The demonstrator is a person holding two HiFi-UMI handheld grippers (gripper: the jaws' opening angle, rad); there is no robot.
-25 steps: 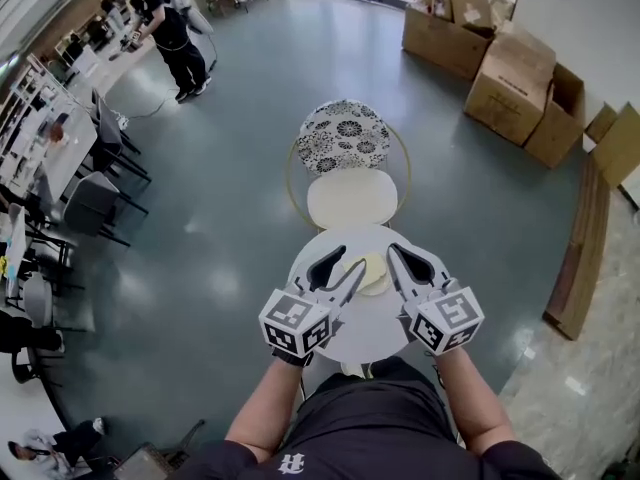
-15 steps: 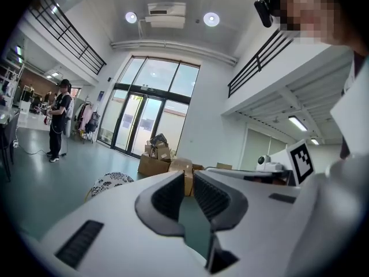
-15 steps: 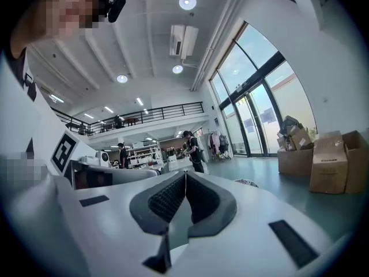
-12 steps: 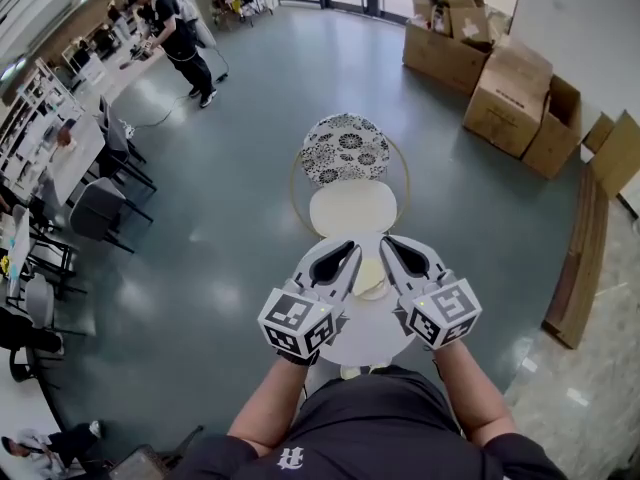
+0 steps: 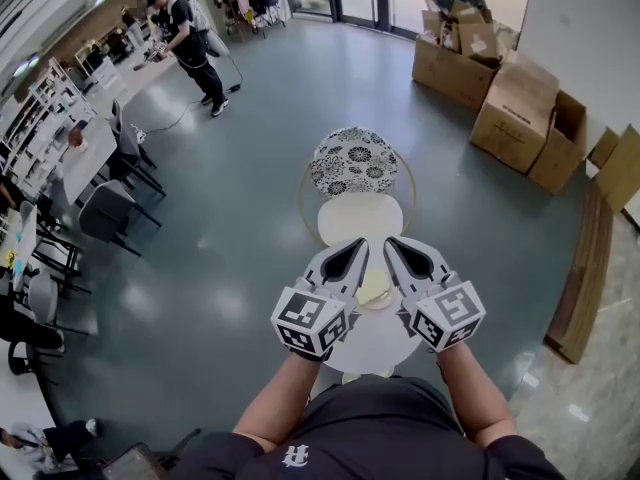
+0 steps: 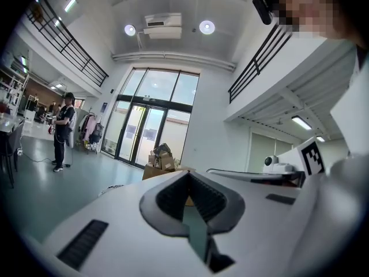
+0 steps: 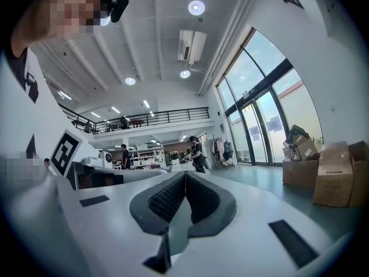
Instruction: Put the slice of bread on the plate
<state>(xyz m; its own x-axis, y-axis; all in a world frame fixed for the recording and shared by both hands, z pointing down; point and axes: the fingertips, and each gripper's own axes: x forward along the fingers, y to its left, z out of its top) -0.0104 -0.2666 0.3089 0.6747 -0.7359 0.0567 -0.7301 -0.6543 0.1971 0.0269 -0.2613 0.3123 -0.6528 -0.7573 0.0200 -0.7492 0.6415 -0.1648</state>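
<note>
- Since a second ago both pairs of tongs have come up off the tabletop (image 5: 372, 346) and sit higher in the head view. The left pair, whose jaws stood apart then, has closed.
- At the far left a person (image 5: 184, 36) stands beside a row of desks, well away from the work.
- The left tongs (image 5: 355, 249) point level, away from the holder. Their ribbed pads are pressed together with nothing between them.
- Between the two pairs, on the small round white tabletop, the slice of bread (image 5: 374, 284) lies on the plate (image 5: 381, 304). Both are pale, and at this size their outlines are hard to tell apart. Neither pair of tongs touches them.
- Just beyond the tabletop stands a chair (image 5: 359, 219) with a cream seat and a black-and-white flowered back.
- The right tongs (image 5: 393, 247) also point level, close beside the left pair. Their pads meet at the tip and grip nothing.
- At the far right, open cardboard boxes (image 5: 512, 114) stand on the grey floor.
</note>
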